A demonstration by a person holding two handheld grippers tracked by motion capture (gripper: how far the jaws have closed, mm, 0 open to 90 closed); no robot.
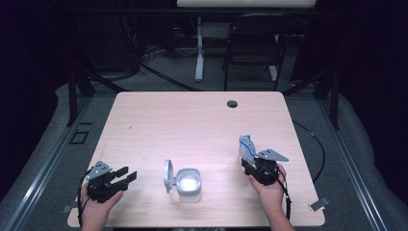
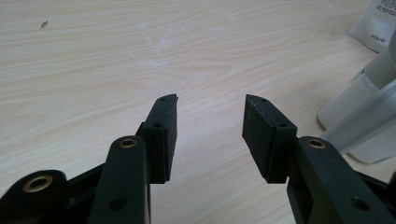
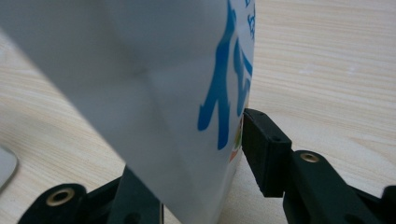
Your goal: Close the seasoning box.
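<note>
A white pouch with blue print (image 1: 247,147) stands upright on the wooden table (image 1: 192,125) at the right. My right gripper (image 1: 248,165) is right behind it with the pouch (image 3: 154,93) between its jaws. The right pad (image 3: 261,149) stands just at the pouch's side without squeezing it, and the pouch hides the left pad. A clear square container (image 1: 188,184) holding something white sits at the front centre, its lid (image 1: 167,175) flipped open to the left. My left gripper (image 1: 129,174) rests open and empty left of it, with bare table between its pads (image 2: 211,100).
The container (image 2: 369,121) and pouch (image 2: 378,23) show at the right edge of the left gripper view. A cable hole (image 1: 232,103) lies near the table's far edge. A dark chair (image 1: 255,43) and a white desk leg (image 1: 199,48) stand beyond the table.
</note>
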